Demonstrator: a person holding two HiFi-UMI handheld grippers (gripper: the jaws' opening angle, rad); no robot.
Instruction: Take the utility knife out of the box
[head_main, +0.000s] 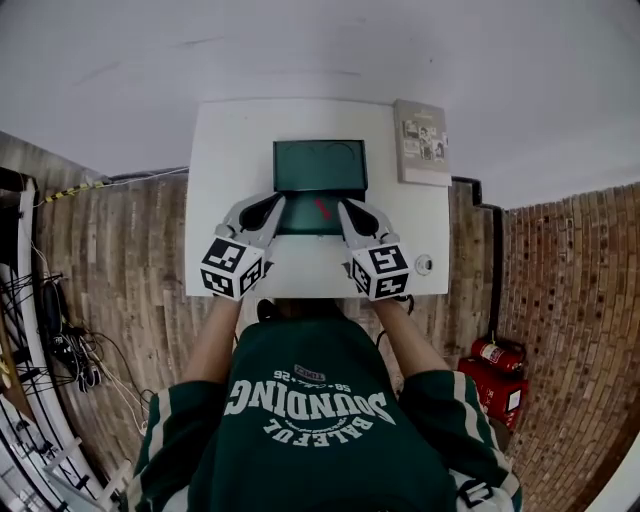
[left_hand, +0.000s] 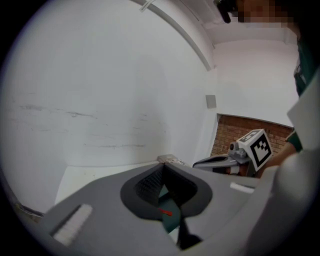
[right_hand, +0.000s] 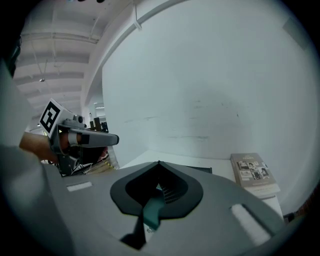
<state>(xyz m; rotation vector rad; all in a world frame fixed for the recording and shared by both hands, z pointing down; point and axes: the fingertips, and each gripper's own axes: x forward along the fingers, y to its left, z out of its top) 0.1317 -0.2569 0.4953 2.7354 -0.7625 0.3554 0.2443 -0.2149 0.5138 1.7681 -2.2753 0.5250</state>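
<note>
We record one red knife (head_main: 321, 208), lying in the front part of the open green box (head_main: 300, 170) on the white counter (head_main: 230, 150). Left hand-held gripper (head_main: 276, 204) and right hand-held gripper (head_main: 345, 207): jaws together, empty, their tips flanking the knife, not touching it. One book (head_main: 421, 142) at the counter's far right.

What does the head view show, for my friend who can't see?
A person holds the left gripper and right gripper, both shut, by an open green box on a white table. A red utility knife lies inside, with a book at the table's far right.
</note>
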